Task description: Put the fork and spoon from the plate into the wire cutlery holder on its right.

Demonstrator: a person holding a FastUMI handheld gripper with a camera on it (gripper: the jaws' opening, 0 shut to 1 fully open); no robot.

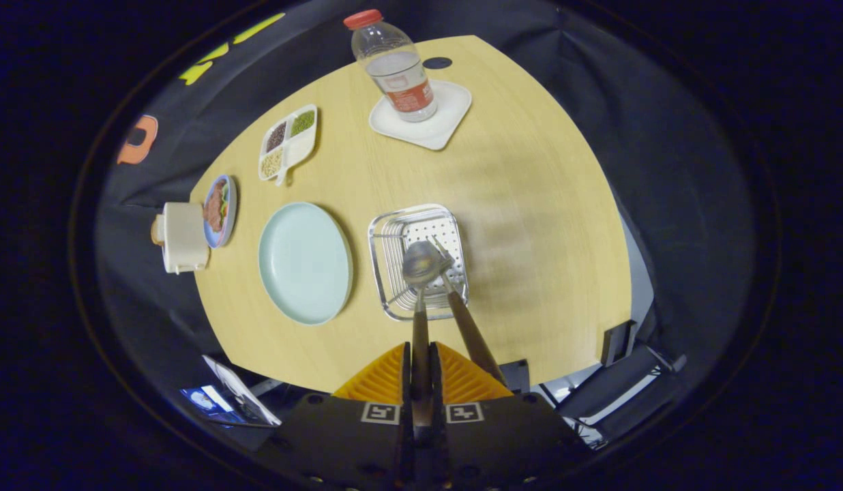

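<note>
Jaws (421,372) clamping spoon (421,273), above holder (394,235)

A pale wood grain is shown by the table (530,204). The plate (304,262) is coloured pale mint green. Silver metal is seen on the wire cutlery holder (387,235) and the spoon (421,262), brown on its handle. A red cap and label are carried by the clear bottle (393,65).
</note>
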